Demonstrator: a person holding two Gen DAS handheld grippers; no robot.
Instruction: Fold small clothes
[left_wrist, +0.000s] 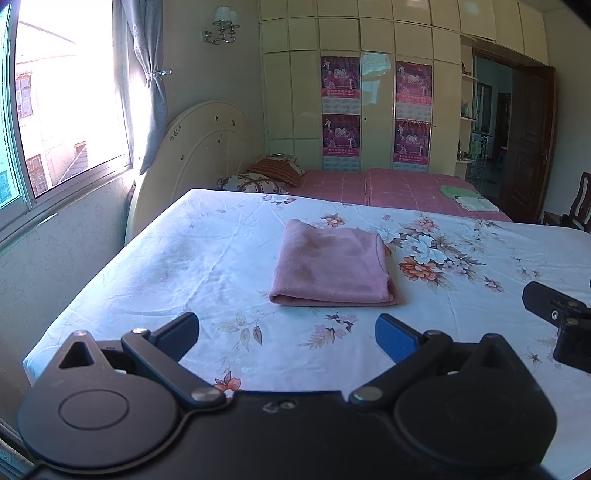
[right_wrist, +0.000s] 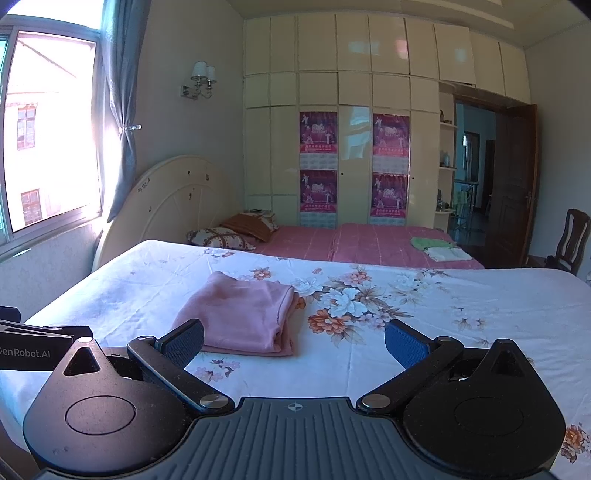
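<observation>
Above floral sheet (left_wrist: 147, 258), left gripper (left_wrist: 287, 334) spread, level

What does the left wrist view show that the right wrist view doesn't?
Only the left wrist view shows the left claw, open, with the right unit's tip at its right edge. Only the right wrist view shows the right claw, open, and a GenRobot.AI label. Both show the folded pink garment lying free on the floral sheet.

Sunlit window (left_wrist: 55, 110) with grey curtain (left_wrist: 147, 92), cream wardrobe (right_wrist: 351, 110), pink bed (right_wrist: 369, 243), open wooden door (left_wrist: 528, 147).
</observation>
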